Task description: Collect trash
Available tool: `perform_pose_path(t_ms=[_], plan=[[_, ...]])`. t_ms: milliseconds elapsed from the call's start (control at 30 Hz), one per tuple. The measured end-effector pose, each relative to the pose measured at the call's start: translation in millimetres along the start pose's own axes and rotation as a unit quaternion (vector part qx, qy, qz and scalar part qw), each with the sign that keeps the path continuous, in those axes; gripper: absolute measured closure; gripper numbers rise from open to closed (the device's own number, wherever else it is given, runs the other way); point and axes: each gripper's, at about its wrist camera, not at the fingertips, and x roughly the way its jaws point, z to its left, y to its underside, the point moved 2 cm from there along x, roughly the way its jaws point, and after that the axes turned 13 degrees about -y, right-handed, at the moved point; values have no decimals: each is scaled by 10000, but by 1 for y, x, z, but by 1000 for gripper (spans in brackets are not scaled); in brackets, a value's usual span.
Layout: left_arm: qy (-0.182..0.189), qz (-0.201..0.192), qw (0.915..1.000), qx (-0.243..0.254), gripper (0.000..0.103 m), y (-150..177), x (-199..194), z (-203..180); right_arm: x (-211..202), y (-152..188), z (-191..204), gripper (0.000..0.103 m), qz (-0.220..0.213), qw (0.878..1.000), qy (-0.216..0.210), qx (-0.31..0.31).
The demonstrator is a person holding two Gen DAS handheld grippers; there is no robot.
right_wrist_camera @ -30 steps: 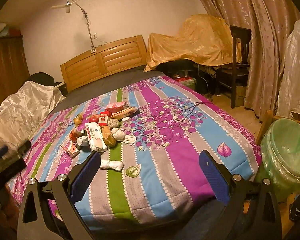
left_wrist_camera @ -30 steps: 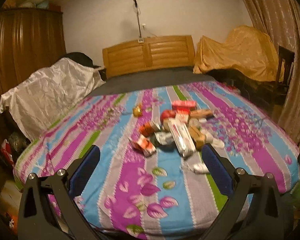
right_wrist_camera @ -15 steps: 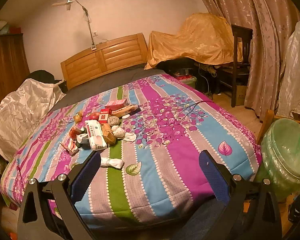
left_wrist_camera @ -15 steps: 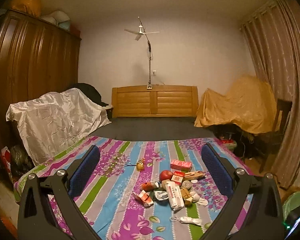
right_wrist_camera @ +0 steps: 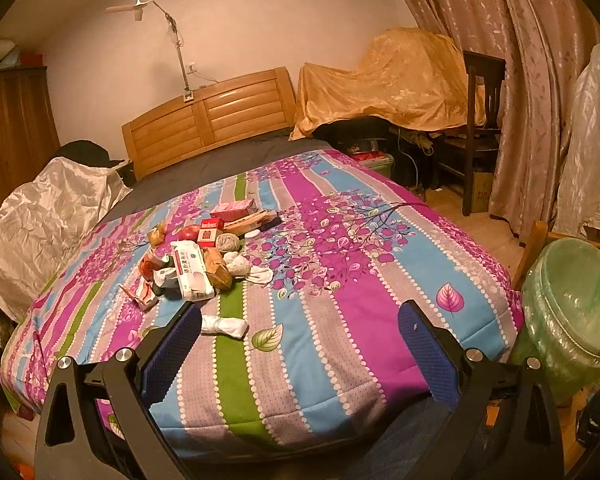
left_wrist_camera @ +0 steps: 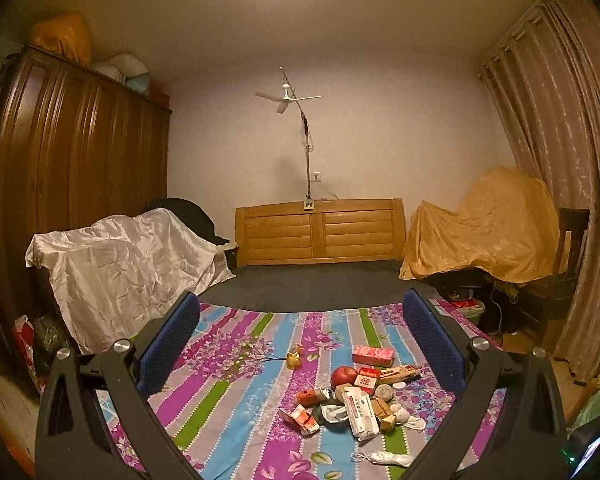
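A heap of trash (right_wrist_camera: 198,256) lies on the striped bedspread (right_wrist_camera: 340,280): a white pack (right_wrist_camera: 192,276), red boxes (right_wrist_camera: 210,232), a red apple (right_wrist_camera: 189,233), crumpled paper balls and wrappers. A white wad (right_wrist_camera: 224,326) lies apart near the bed's foot. The heap also shows in the left wrist view (left_wrist_camera: 352,396). A green-lined bin (right_wrist_camera: 572,308) stands right of the bed. My left gripper (left_wrist_camera: 300,344) is open and empty, raised well back from the heap. My right gripper (right_wrist_camera: 300,344) is open and empty above the bed's foot.
A wooden headboard (left_wrist_camera: 320,236) and a fan on a pole (left_wrist_camera: 288,98) stand at the far end. A wardrobe (left_wrist_camera: 72,184) and white-covered furniture (left_wrist_camera: 116,264) are on the left. Gold-covered furniture (right_wrist_camera: 384,80), a dark chair (right_wrist_camera: 480,128) and curtains (right_wrist_camera: 520,60) are on the right.
The left gripper has tilted up and drawn back, so the heap dropped low in its view and the ceiling shows. The right gripper has shifted slightly closer to the bed. Both stay open.
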Motion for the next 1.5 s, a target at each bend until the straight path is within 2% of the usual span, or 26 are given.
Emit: perform_pose_path(t_ms=[200, 333, 433, 500, 667, 833, 1133, 1500], plan=[[1, 20, 10000, -4, 5, 2, -1, 0, -4, -2, 0, 5, -88, 9999, 83, -39], [-91, 69, 9999, 35, 5, 11, 6, 5, -30, -26, 15, 5, -731, 9940, 522, -628], [-168, 271, 9995, -36, 5, 21, 14, 13, -49, -58, 33, 5, -1033, 9863, 851, -969], [-193, 399, 9990, -98, 5, 27, 18, 17, -67, -83, 46, 5, -1406, 9787, 995, -1120], [-170, 500, 9986, -46, 5, 33, 17, 12, -112, -127, 66, 5, -2075, 9669, 852, -1218], [-20, 420, 9991, 75, 5, 34, 9, 1, -153, -143, 83, 5, -2521, 9564, 680, -1306], [112, 255, 9993, 237, 5, 34, 1, -12, -193, -150, 111, 5, -2734, 9480, 570, -1525], [143, 300, 9990, 284, 5, 40, 3, -15, -185, -153, 114, 5, -2689, 9486, 543, -1579]])
